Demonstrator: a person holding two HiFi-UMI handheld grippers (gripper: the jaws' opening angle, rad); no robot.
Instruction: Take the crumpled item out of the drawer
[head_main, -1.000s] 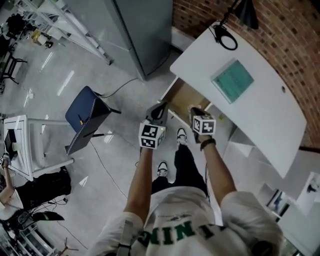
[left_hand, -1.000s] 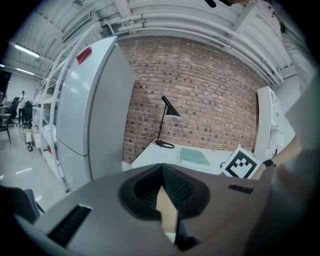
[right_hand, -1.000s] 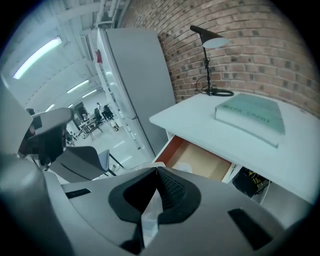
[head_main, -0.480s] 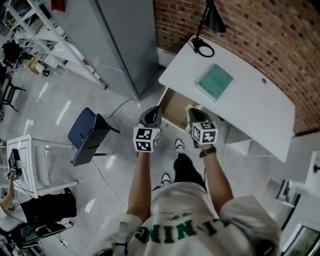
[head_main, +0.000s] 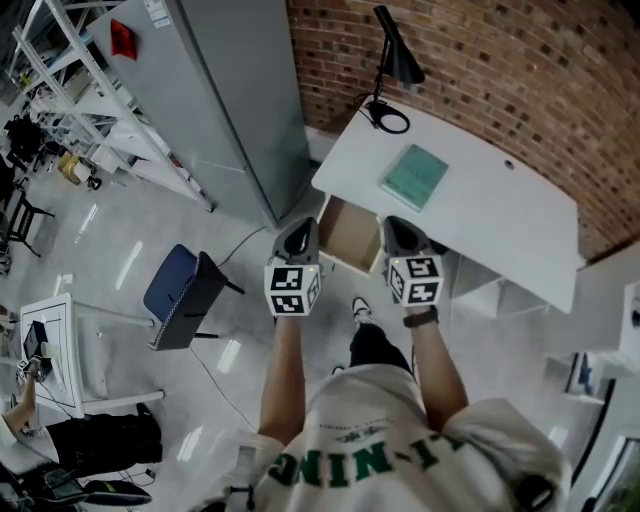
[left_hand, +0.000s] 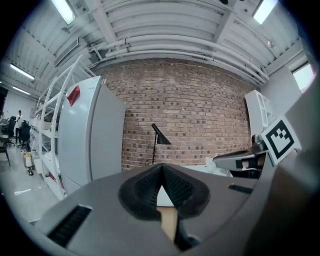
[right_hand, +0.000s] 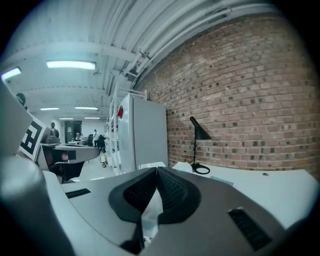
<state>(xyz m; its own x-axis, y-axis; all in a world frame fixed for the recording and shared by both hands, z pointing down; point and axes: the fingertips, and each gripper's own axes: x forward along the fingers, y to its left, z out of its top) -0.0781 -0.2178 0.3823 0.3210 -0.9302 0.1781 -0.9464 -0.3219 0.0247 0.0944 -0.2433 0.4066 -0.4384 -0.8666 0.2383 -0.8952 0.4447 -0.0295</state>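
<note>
The drawer (head_main: 350, 235) stands pulled out of the white desk (head_main: 490, 215), its tan inside showing. Both grippers are held up in front of it, roughly level. My right gripper (head_main: 398, 232) is shut; in the right gripper view (right_hand: 156, 172) a pale crumpled item (right_hand: 149, 214) shows pinched between its pads. The head view hides that item behind the gripper. To the left, my left gripper (head_main: 298, 238) is shut with nothing in it (left_hand: 161, 167); only a strip of the drawer (left_hand: 169, 222) shows below its pads.
A black lamp (head_main: 392, 60) and a green book (head_main: 413, 177) are on the desk by the brick wall. A tall grey cabinet (head_main: 220, 90) stands left of the desk. A blue chair (head_main: 180, 295) is on the floor at the left.
Both grippers have risen from the mouth of the drawer and now point more level. The head view has lifted too, so more wall and desk show.
</note>
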